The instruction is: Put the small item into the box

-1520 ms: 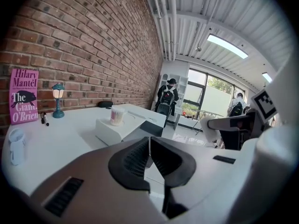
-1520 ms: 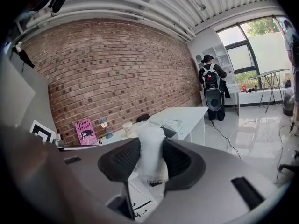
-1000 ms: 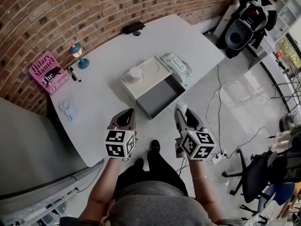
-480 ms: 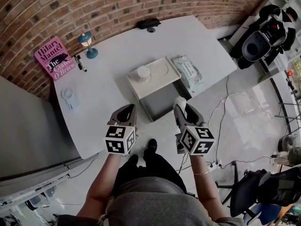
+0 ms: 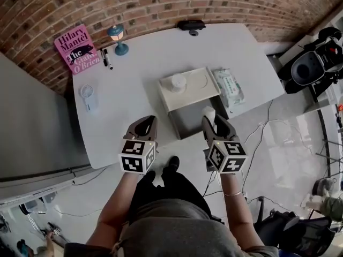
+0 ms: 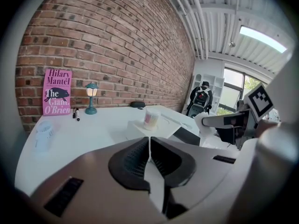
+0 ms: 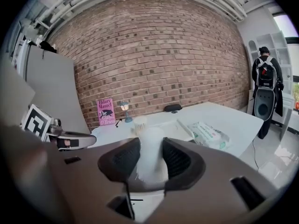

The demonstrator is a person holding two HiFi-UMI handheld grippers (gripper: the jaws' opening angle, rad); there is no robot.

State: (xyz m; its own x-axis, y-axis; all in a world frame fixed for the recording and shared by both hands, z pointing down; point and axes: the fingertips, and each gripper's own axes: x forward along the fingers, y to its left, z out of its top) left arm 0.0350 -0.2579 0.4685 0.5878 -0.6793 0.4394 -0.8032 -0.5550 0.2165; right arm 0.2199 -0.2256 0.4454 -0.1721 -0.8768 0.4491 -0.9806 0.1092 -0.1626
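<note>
An open grey box (image 5: 187,120) lies near the table's front edge, its white lid (image 5: 197,85) folded back behind it. A small white jar (image 5: 178,82) stands on the lid. My right gripper (image 5: 213,120) is shut on a small white bottle (image 5: 208,113) and hovers at the box's front right corner. The right gripper view shows the bottle (image 7: 150,158) upright between the pads. My left gripper (image 5: 143,124) is shut with nothing in it, over the table edge left of the box. From the left gripper (image 6: 149,142) the jar (image 6: 151,119) and the box (image 6: 188,136) lie ahead.
A pack of wet wipes (image 5: 229,88) lies right of the lid. At the table's back stand a pink book (image 5: 78,48), a small teal lamp (image 5: 118,39), markers (image 5: 106,58) and a black device (image 5: 191,24). A small fan (image 5: 89,97) lies at the left. A person with a backpack (image 7: 265,84) stands beyond the table.
Both grippers have moved forward to the table's near edge. The right one, still holding the white bottle, has come up beside the box's front right corner.
</note>
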